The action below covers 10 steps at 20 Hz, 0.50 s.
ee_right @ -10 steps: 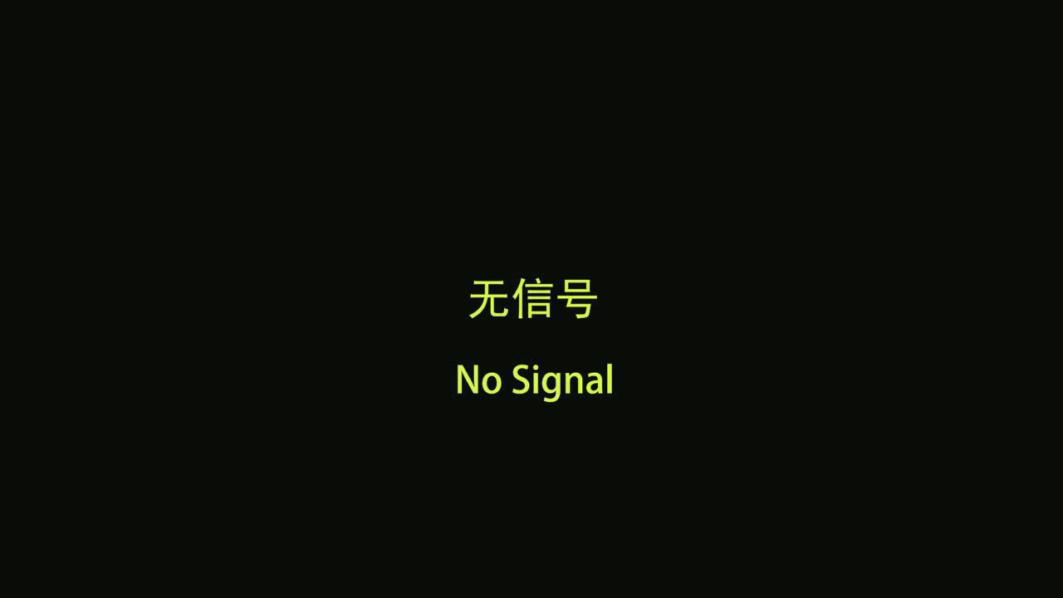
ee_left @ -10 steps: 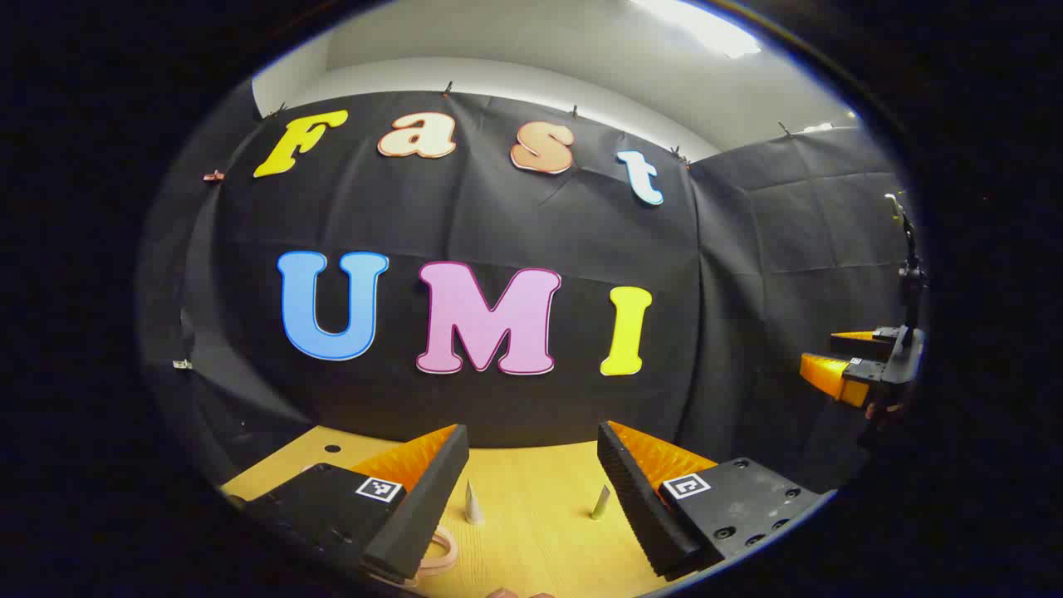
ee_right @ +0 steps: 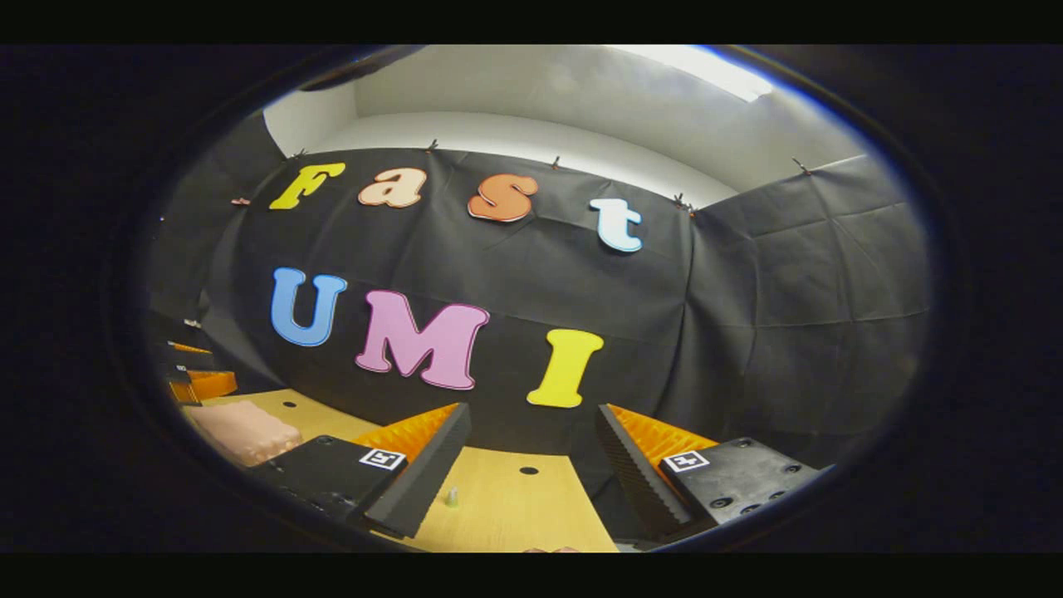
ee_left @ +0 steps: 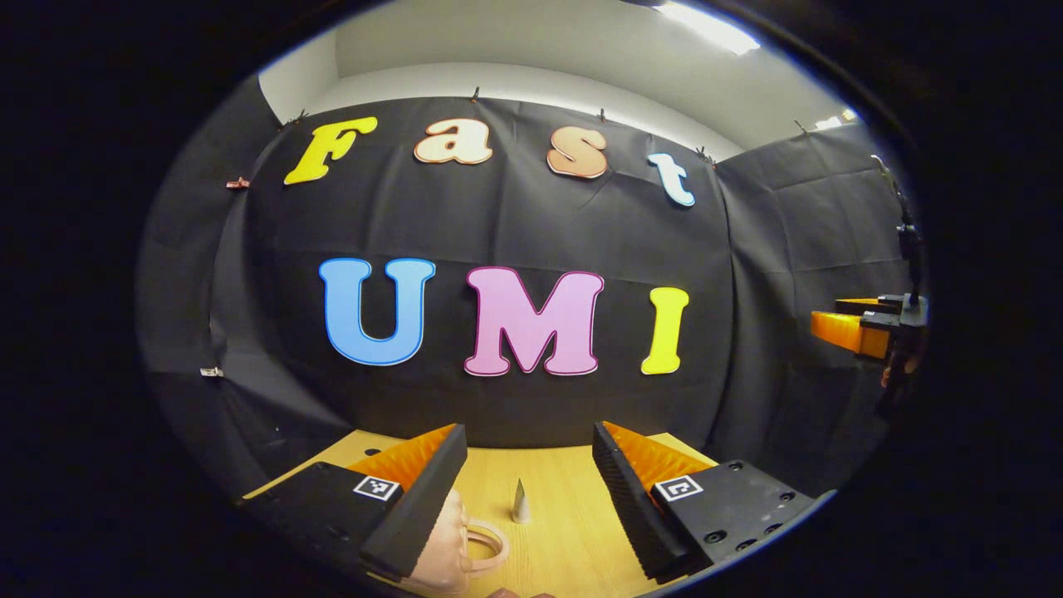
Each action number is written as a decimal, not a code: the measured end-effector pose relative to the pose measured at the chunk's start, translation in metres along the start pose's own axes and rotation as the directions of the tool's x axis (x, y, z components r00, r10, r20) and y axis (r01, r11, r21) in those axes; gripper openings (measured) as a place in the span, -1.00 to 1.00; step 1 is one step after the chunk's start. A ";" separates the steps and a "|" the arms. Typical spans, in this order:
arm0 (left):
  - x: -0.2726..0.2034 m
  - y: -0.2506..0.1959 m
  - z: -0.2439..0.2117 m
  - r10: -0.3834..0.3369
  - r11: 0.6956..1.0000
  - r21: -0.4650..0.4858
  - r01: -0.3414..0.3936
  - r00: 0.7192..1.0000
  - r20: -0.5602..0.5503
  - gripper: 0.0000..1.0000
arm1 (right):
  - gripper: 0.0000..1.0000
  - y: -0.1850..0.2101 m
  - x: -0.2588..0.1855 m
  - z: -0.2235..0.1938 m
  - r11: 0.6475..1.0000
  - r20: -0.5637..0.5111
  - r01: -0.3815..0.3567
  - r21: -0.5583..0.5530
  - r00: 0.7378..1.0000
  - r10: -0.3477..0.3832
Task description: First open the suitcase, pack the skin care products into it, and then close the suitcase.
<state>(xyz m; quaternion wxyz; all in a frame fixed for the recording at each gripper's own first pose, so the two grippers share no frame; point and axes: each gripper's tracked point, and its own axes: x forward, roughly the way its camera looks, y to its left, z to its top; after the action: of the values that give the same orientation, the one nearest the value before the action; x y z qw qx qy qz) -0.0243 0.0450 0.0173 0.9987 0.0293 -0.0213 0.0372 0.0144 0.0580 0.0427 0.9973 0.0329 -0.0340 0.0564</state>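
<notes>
A light wooden desk (ee_left: 565, 531) is seen below the left gripper (ee_left: 525, 498). A small pointed cap (ee_left: 520, 502) stands upright on it between the fingers, and a pink case (ee_left: 453, 540) with a loop handle lies under the left finger. In the right gripper view, a small bottle (ee_right: 452, 497) stands on the desk by the left finger.

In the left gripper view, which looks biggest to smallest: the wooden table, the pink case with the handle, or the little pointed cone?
1. Wooden table
2. Pink case, partly hidden behind a finger
3. Pointed cone, clearly smallest
</notes>
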 end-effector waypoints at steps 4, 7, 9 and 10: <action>-0.004 0.007 0.014 -0.001 1.000 0.002 0.001 1.000 0.029 0.91 | 0.89 0.024 0.007 0.001 0.999 -0.006 -0.034 0.026 0.999 0.034; -0.006 0.014 0.005 -0.003 1.000 -0.007 0.003 1.000 0.011 0.91 | 0.97 0.036 0.011 0.002 0.998 0.000 -0.048 0.028 0.999 0.048; -0.009 0.017 -0.001 -0.006 1.000 -0.018 0.006 1.000 -0.014 0.91 | 0.89 0.045 0.012 0.003 0.998 0.000 -0.056 0.030 0.998 0.056; -0.009 0.016 -0.005 -0.008 1.000 -0.023 0.008 1.000 -0.024 0.91 | 0.89 0.049 0.012 0.003 0.998 -0.001 -0.058 0.027 0.998 0.058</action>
<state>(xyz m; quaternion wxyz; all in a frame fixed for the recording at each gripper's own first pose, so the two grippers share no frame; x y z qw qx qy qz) -0.0344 0.0609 0.0126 0.9993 0.0174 -0.0094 0.0332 0.0202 0.1071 0.0497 0.9947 0.0451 -0.0334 0.0860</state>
